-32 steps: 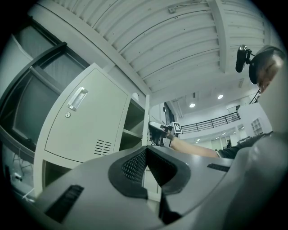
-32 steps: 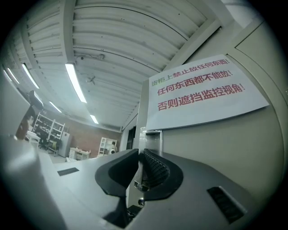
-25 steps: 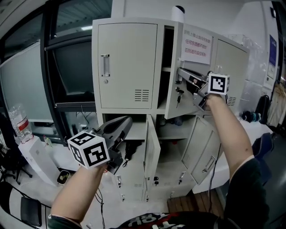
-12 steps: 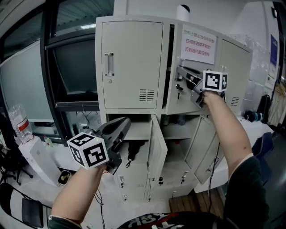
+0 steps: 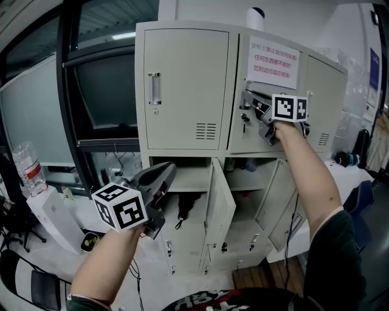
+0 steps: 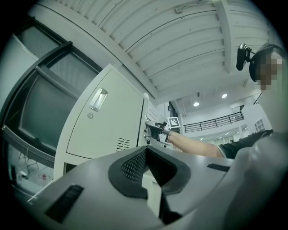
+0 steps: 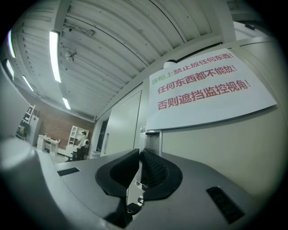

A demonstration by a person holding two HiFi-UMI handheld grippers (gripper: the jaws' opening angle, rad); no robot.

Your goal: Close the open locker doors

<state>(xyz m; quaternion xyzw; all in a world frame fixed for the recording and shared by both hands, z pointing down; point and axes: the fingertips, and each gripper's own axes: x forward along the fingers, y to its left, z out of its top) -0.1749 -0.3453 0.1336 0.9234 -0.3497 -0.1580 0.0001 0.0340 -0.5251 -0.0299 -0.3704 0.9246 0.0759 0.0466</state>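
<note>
The beige locker block (image 5: 182, 85) fills the head view. Its upper middle door (image 5: 267, 124), carrying a paper sign (image 5: 273, 62), stands almost flush, with a thin dark gap at its left edge. My right gripper (image 5: 245, 97) is at that door's handle; in the right gripper view the jaws (image 7: 140, 152) are closing with the thin handle (image 7: 150, 137) between the pads. Two lower doors (image 5: 222, 203) (image 5: 275, 200) hang open. My left gripper (image 5: 172, 167) is shut and empty, held low in front of the open lower left compartment (image 5: 185, 179); its view (image 6: 145, 150) looks up along the closed upper left door (image 6: 103, 126).
A key (image 5: 244, 126) hangs from the upper middle door's lock. A water bottle (image 5: 27, 167) stands at the far left by the window. A white cylinder (image 5: 256, 15) sits on top of the lockers. Cables and small items lie on the floor below.
The upper middle door has swung from ajar to almost flush, with my right gripper moving in with it. The left gripper has stayed put.
</note>
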